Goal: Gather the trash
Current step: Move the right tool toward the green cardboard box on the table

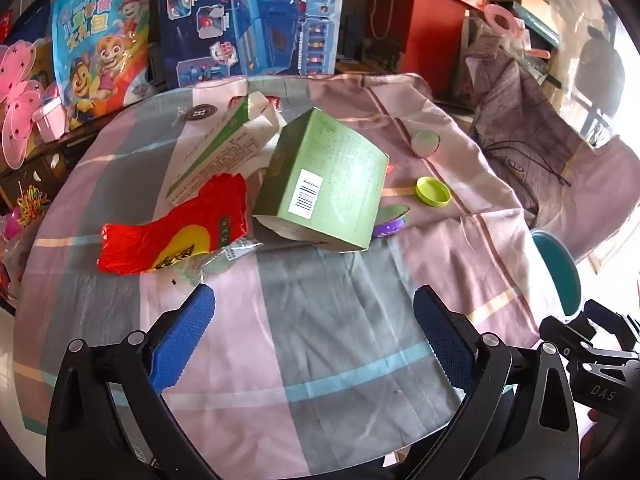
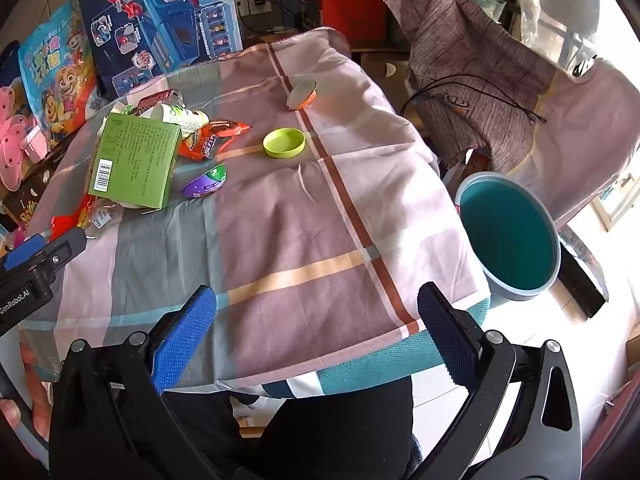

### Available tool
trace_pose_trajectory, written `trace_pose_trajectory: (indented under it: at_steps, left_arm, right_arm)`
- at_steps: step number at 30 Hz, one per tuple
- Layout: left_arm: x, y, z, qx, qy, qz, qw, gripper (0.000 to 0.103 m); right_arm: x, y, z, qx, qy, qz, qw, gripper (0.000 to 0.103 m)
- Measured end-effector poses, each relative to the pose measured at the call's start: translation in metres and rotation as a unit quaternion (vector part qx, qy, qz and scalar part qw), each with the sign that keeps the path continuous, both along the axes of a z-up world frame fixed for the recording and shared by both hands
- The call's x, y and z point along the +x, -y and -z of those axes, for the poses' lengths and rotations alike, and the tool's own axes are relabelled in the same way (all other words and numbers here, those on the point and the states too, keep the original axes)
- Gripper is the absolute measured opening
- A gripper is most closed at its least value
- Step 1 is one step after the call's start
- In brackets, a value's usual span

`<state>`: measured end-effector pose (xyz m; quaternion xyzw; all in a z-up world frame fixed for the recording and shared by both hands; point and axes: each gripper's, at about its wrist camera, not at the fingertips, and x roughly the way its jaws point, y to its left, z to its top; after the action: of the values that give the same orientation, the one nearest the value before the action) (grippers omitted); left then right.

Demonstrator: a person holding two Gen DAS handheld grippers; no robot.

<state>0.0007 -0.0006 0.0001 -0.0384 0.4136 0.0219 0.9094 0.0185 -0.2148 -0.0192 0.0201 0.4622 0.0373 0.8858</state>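
Trash lies on a cloth-covered round table (image 1: 320,320). A green box (image 1: 324,184) sits in the middle, also in the right wrist view (image 2: 134,164). A red wrapper (image 1: 176,228) lies left of it, a white and green carton (image 1: 224,148) behind. A yellow-green lid (image 1: 433,191) (image 2: 284,143), a purple cup (image 1: 392,222) (image 2: 205,186), an orange wrapper (image 2: 212,138) and a small round cup (image 1: 426,143) (image 2: 303,95) lie to the right. A teal bin (image 2: 508,236) stands right of the table. My left gripper (image 1: 314,320) and right gripper (image 2: 318,320) are open and empty over the near cloth.
Toy boxes (image 1: 248,16) and a cartoon bag (image 1: 100,48) stand behind the table. A chair draped with grey clothing (image 2: 472,60) stands at the back right. The bin's rim shows in the left wrist view (image 1: 560,272). The table's near edge lies under the right gripper.
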Motion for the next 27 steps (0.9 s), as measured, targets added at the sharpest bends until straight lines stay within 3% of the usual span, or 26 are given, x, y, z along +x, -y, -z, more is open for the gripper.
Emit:
trace_pose_trajectory:
  at_steps: [2, 9, 27]
  left_arm:
    - [-0.005, -0.007, -0.003, -0.009, 0.013, -0.005, 0.9999, 0.099]
    - [-0.009, -0.007, -0.005, 0.023, 0.013, -0.010, 0.9996, 0.099]
    - [-0.009, -0.014, 0.001, 0.019, 0.004, -0.018, 0.9996, 0.099]
  right_arm:
    - [-0.001, -0.001, 0.001, 0.001, -0.002, -0.002, 1.000, 0.097]
    - [0.000, 0.001, 0.000, 0.000, -0.008, -0.001, 1.000, 0.097]
    - [0.001, -0.002, 0.005, -0.009, -0.017, 0.001, 1.000, 0.097]
